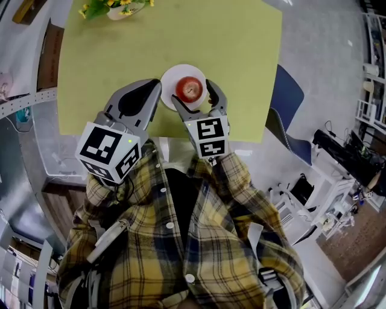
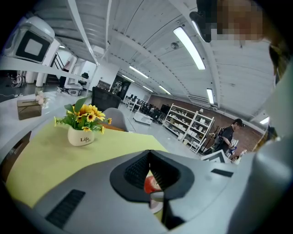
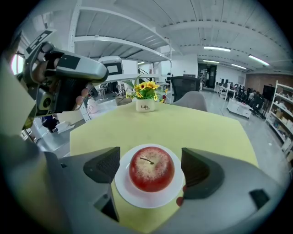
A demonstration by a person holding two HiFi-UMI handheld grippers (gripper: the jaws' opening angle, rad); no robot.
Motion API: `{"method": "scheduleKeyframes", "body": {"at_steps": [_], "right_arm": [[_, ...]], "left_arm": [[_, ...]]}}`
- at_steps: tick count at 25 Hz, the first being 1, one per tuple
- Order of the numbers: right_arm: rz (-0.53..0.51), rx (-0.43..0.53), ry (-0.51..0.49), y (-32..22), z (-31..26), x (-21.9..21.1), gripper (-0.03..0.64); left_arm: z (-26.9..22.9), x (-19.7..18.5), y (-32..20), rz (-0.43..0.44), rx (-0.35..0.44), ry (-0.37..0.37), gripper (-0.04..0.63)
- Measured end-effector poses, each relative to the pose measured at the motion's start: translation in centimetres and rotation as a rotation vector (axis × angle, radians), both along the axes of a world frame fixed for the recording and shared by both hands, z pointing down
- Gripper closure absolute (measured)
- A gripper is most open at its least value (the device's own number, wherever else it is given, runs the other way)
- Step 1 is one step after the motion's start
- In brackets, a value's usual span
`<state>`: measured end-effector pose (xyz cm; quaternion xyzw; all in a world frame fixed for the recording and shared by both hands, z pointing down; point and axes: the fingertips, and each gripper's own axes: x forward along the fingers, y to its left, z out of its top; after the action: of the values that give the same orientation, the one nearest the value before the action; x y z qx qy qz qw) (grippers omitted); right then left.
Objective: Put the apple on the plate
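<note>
Tabletop (image 1: 241, 54) mostly bare: wide free room across centre and right of the head view, open approach from the far and right sides. Flower pot (image 1: 117, 8) is the only obstacle far off, at upper left edge. Near edge is crowded: plate (image 1: 170, 75) with apple (image 1: 190, 89) on it, right gripper (image 1: 194, 96) jaws apart flanking the apple, small gaps each side. Left gripper (image 1: 155, 87), jaws together, sits just left of the plate, blocks that side. Chair (image 1: 288, 93) stands off the table's right edge.
</note>
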<state>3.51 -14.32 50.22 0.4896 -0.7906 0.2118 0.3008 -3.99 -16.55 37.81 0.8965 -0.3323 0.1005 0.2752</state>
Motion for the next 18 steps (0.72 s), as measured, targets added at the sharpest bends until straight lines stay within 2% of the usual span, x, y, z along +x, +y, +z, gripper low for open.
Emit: {"method": "scheduleKeyframes", "body": {"at_steps": [8, 15, 16, 18], "right_arm": [[0.0, 0.059, -0.19, 0.1, -6.3, -0.4, 0.225], [0.012, 0.247, -0.353, -0.7, -15.6, 0.2, 0.229], [0.015, 0.277, -0.372, -0.7, -17.0, 0.4, 0.238], [0.014, 0.332, -0.41, -0.5, -19.7, 0.7, 0.32]], "left_arm": [[-3.5, 0.9, -0.5, -0.009, 0.077, 0.015, 0.588], [-7.5, 2.2, -1.2, -0.002, 0.169, 0.036, 0.588], [-8.1, 2.5, -1.3, 0.003, 0.182, 0.041, 0.588], [-9.4, 3.0, -1.3, 0.011, 0.209, 0.052, 0.588]]}}
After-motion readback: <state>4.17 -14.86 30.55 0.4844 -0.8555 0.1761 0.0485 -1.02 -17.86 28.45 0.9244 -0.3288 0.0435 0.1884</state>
